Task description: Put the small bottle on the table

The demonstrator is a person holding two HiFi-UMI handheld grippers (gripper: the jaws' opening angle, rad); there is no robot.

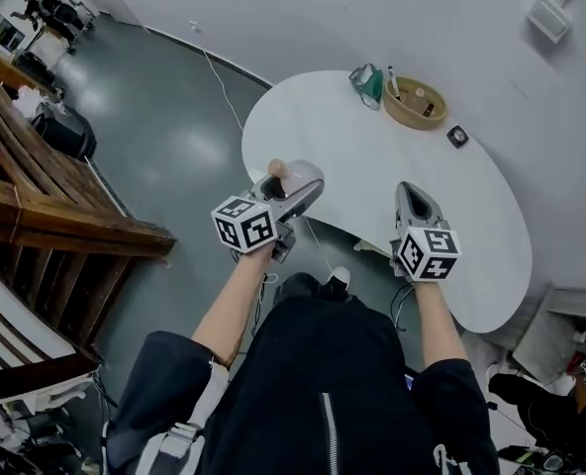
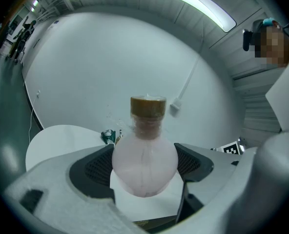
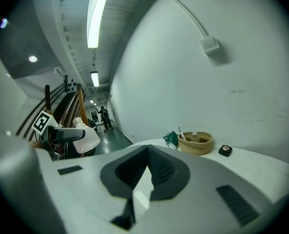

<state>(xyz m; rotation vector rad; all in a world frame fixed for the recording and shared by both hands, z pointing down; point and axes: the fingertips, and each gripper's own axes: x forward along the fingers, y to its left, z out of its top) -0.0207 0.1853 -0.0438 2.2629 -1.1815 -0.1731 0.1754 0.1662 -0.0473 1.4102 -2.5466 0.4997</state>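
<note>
The left hand-held gripper (image 1: 295,188) is clamped on the small bottle (image 1: 278,171), its two dark pads (image 2: 93,172) pressing on either side of the round, pale pink body. The bottle stands upright between them, its brown cap (image 2: 148,106) above the jaws. In the head view, bottle and gripper sit left of centre, at the lower-left edge of the white surface (image 1: 372,166). In the left gripper view a patch of white top shows beneath the bottle's base, but whether the base touches it cannot be told.

The right hand-held gripper (image 1: 412,201) is closed with nothing in it. Its pads meet at the tips in the right gripper view, with only a sliver of white showing lower down. It lies right of centre in the head view, over the near edge of the surface, well apart from the left one.

At the far side of the surface, in the upper right of the head view, are a tan basket (image 1: 427,119), a green item (image 1: 368,83) just to its left and a small black object (image 1: 457,136) to its lower right. A grey floor (image 1: 164,127) fills the upper left.
</note>
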